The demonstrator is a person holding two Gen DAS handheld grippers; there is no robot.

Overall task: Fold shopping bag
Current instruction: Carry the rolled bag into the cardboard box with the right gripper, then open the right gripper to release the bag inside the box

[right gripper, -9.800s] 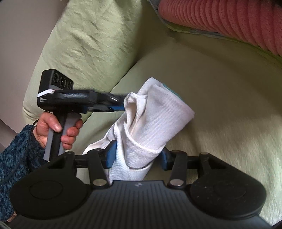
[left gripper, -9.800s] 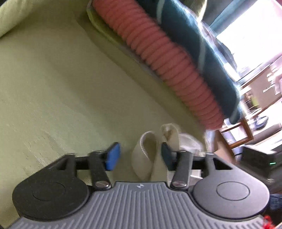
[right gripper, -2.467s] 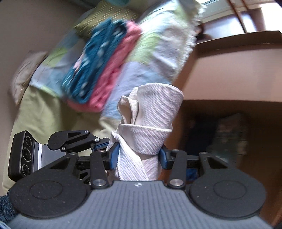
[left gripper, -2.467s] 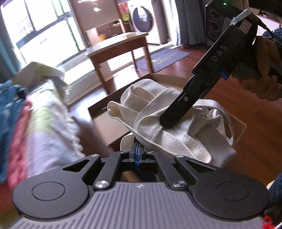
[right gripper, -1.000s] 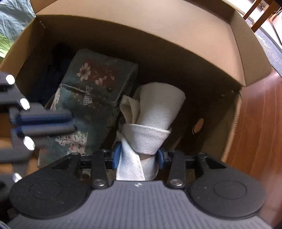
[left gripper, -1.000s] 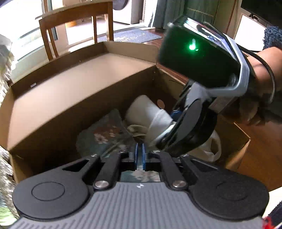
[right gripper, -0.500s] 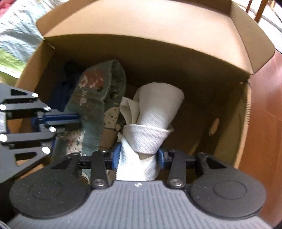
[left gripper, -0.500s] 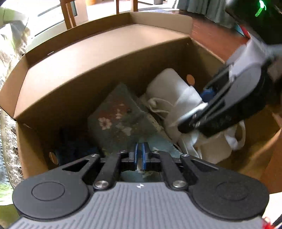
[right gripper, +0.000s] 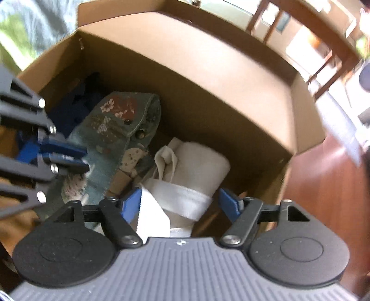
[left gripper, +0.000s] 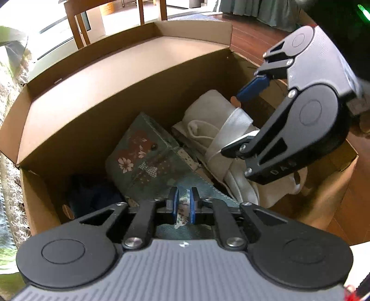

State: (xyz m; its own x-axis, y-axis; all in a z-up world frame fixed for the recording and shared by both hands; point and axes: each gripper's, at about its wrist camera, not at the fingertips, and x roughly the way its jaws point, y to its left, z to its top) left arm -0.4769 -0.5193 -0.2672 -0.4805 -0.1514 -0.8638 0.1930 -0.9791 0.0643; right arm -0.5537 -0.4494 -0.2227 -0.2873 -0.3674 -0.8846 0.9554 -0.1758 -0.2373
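A big open cardboard box fills both views, its flaps standing up, on a dark wood floor. A wooden chair stands beyond its far wall, by bright windows.

Inside the box, toward the left, lies a green floral bag, folded and leaning against something dark blue in the left corner. Just beside it on the right is the white bag, rolled into a thick bundle with its own strap wrapped round the middle; it rests in the right part of the box, touching the floral bag. More loose white cloth lies under and behind the roll.

The right gripper hangs over the roll with its jaws spread wide. The blue pads stand on either side of the bundle; the right pad is clear of the cloth, and whether the left pad touches it cannot be told.

The left gripper has its jaws nearly together, with only a narrow gap, pinching an edge of the floral bag between the pads.
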